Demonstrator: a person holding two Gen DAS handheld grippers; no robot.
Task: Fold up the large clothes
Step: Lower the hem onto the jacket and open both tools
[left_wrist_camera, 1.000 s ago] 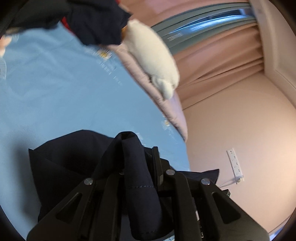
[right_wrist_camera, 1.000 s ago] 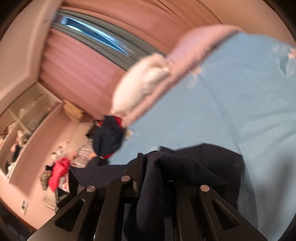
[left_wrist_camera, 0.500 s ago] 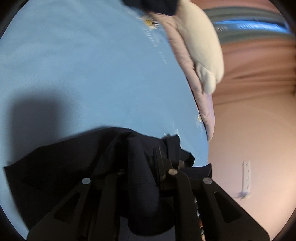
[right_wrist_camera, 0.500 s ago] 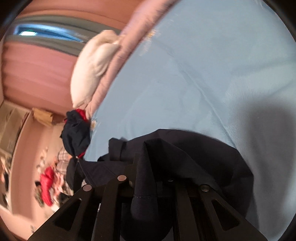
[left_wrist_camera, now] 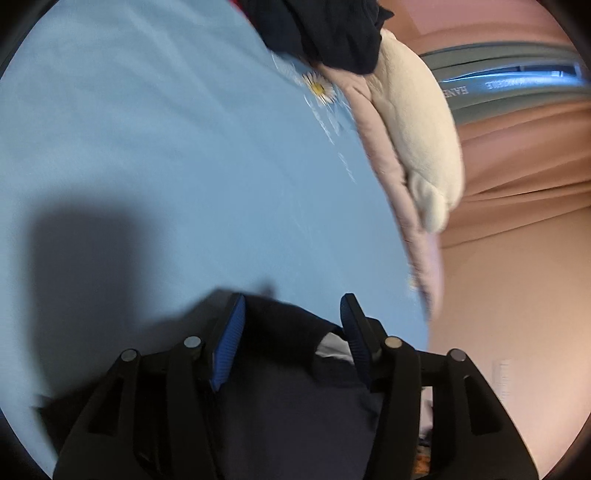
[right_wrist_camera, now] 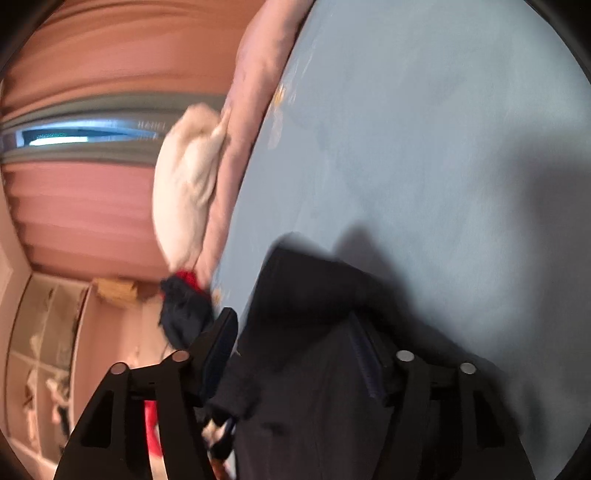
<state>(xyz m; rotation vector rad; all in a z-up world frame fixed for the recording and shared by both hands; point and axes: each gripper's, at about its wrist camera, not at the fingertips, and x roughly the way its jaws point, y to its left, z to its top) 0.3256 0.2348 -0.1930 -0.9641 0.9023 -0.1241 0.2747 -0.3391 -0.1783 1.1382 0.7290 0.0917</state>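
A dark navy garment (left_wrist_camera: 288, 391) lies on the light blue bed sheet (left_wrist_camera: 147, 166), close under both cameras. My left gripper (left_wrist_camera: 291, 314) has its jaws opening; the blue pads (left_wrist_camera: 231, 332) stand apart and the cloth lies slack between them, untouched by the pads. In the right wrist view the same navy garment (right_wrist_camera: 314, 369) sits bunched on the sheet (right_wrist_camera: 443, 147). My right gripper (right_wrist_camera: 295, 332) is opening too, with the fabric loose between its fingers, nearer the right one.
A cream pillow (left_wrist_camera: 421, 147) and pink quilt (left_wrist_camera: 388, 177) lie along the bed's far edge. Another dark garment (left_wrist_camera: 325, 29) with red cloth is heaped at the bed's end (right_wrist_camera: 184, 314). Pink curtains, a window and shelves stand beyond.
Both grippers were shut on folds of the navy garment and sank toward the sheet. Now both have opened and the cloth has dropped slack onto the bed.
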